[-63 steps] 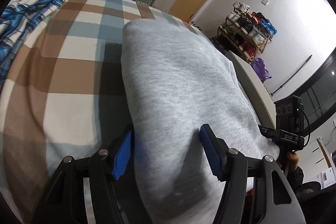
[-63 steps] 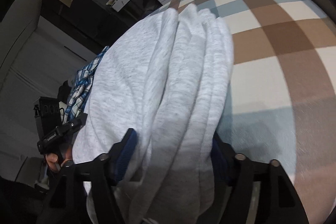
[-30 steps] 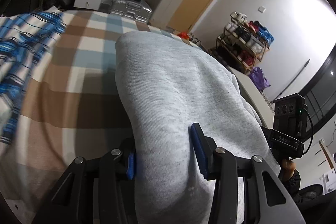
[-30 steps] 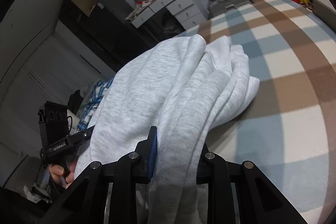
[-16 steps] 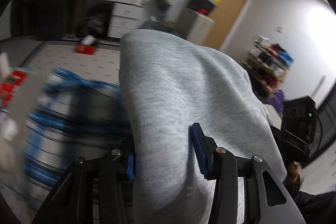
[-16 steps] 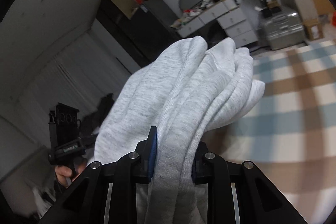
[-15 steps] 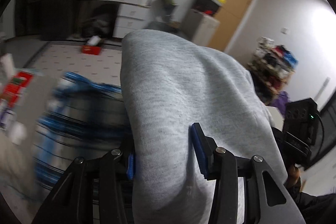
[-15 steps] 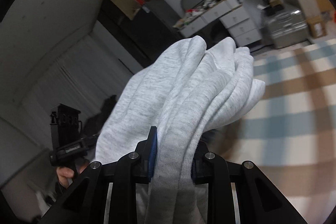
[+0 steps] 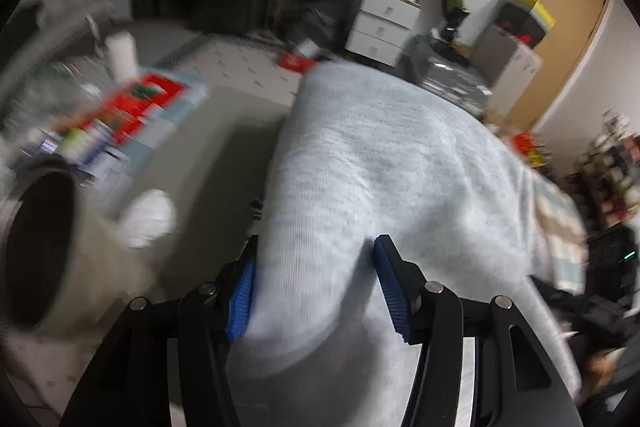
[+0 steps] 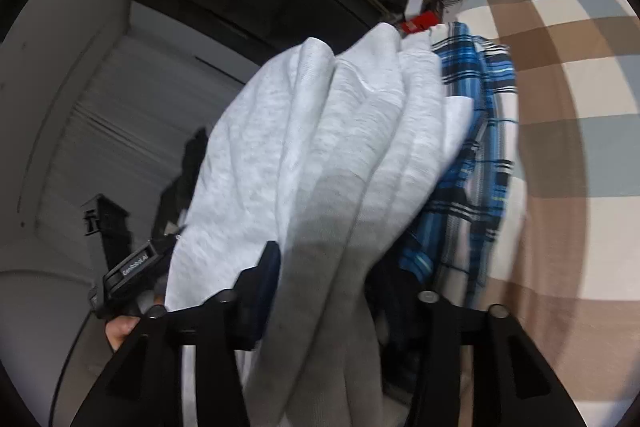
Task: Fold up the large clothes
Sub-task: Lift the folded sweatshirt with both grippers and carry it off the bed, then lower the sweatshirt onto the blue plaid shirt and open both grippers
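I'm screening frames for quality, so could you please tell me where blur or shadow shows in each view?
Left wrist view: heavy motion blur on the clutter at left, while the grey garment is softer but readable. Right wrist view: sharper, with shadow over the garment's lower folds.

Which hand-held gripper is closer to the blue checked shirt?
Right. The right hand-held gripper is beside the blue checked shirt; the left hand-held gripper is across the grey garment from it. Both jaws have just been opening, garment between.
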`<act>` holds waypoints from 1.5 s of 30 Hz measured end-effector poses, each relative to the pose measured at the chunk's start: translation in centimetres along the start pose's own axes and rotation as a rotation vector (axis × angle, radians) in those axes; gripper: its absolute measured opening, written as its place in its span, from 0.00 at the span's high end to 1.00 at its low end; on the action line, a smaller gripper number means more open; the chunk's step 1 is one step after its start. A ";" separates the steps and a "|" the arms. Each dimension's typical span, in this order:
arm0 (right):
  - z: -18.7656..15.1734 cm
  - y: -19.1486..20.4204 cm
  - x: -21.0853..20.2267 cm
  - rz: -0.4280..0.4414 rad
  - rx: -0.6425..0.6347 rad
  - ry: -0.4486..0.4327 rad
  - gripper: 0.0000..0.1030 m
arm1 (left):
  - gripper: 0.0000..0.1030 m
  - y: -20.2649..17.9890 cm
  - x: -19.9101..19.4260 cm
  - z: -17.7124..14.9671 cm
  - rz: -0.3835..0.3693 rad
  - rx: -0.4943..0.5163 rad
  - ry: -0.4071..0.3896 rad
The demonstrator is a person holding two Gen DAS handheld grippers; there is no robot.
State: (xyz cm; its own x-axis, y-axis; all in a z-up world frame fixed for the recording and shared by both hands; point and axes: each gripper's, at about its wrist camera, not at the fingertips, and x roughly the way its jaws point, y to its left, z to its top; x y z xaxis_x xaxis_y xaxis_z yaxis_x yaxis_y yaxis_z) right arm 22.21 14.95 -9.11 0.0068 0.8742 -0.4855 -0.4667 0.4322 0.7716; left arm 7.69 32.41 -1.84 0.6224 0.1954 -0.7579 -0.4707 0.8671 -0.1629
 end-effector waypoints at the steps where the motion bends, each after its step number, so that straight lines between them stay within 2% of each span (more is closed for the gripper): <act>1: -0.1 0.4 -0.7 0.009 -0.015 -0.006 0.50 | 0.51 -0.6 -0.8 -0.3 0.025 0.016 -0.027; 3: -0.9 1.7 -2.2 0.011 -0.086 -0.032 0.45 | 0.51 -1.9 -2.2 -1.5 0.063 0.042 -0.085; 4: -1.1 2.2 -2.4 0.005 -0.125 -0.042 0.36 | 0.51 -2.5 -2.9 -2.3 0.051 0.055 -0.115; 6: -2.6 3.4 -2.2 -0.018 -0.200 -0.037 0.32 | 0.51 -3.3 -3.9 -4.2 -0.080 0.083 -0.147; 9: -3.5 3.9 -1.1 -0.071 -0.265 0.006 0.32 | 0.49 -6.4 -5.3 -6.4 -0.143 0.145 -0.211; 11: -4.2 3.8 -0.8 -0.102 -0.274 0.022 0.32 | 0.43 -8.4 -4.4 -7.6 -0.197 0.213 -0.175; 14: -4.7 3.0 -1.0 -0.170 -0.289 0.027 0.32 | 0.43 -9.3 -0.7 -9.3 -0.151 0.265 -0.070; 15: -4.9 2.6 -1.1 -0.197 -0.310 0.031 0.32 | 0.43 -9.3 0.0 -9.8 -0.120 0.275 -0.063; 17: -5.1 1.6 -1.4 -0.187 -0.309 0.041 0.31 | 0.43 -8.9 0.2 -11.1 -0.093 0.302 -0.102; 21: -5.0 0.7 -2.8 -0.131 -0.255 0.024 0.31 | 0.43 -8.0 -0.4 -12.0 -0.088 0.260 -0.109; 24: -5.7 1.9 -4.6 -0.124 -0.319 -0.012 0.29 | 0.43 -9.4 -3.1 -12.4 -0.077 0.221 -0.138; 26: -6.0 2.7 -5.6 -0.111 -0.360 -0.023 0.17 | 0.43 -10.5 -4.8 -12.7 -0.054 0.192 -0.168; 29: -6.9 3.9 -7.8 -0.102 -0.419 -0.075 0.08 | 0.42 -11.0 -5.9 -13.3 -0.052 0.135 -0.190; 33: -7.7 5.0 -9.9 -0.101 -0.496 -0.134 0.01 | 0.22 -12.0 -6.0 -13.6 -0.038 0.105 -0.229; 37: -8.7 5.6 -11.5 -0.106 -0.553 -0.167 0.00 | 0.17 -12.9 -6.6 -13.6 -0.055 0.101 -0.281; 39: -9.2 5.5 -12.3 -0.107 -0.559 -0.183 0.00 | 0.03 -13.0 -6.9 -13.6 -0.067 0.102 -0.316; 41: -9.6 5.3 -13.1 -0.104 -0.565 -0.211 0.00 | 0.01 -13.1 -7.3 -13.8 -0.061 0.106 -0.341; 45: -9.9 4.9 -14.4 -0.086 -0.563 -0.259 0.00 | 0.01 -13.4 -7.3 -13.7 -0.039 0.120 -0.331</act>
State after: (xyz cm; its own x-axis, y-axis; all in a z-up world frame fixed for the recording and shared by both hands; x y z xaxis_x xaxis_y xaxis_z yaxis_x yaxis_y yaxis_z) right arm 11.07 2.26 -2.41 0.2464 0.8971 -0.3669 -0.8489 0.3824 0.3650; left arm 0.89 13.08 -2.85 0.8166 0.2821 -0.5036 -0.3780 0.9207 -0.0974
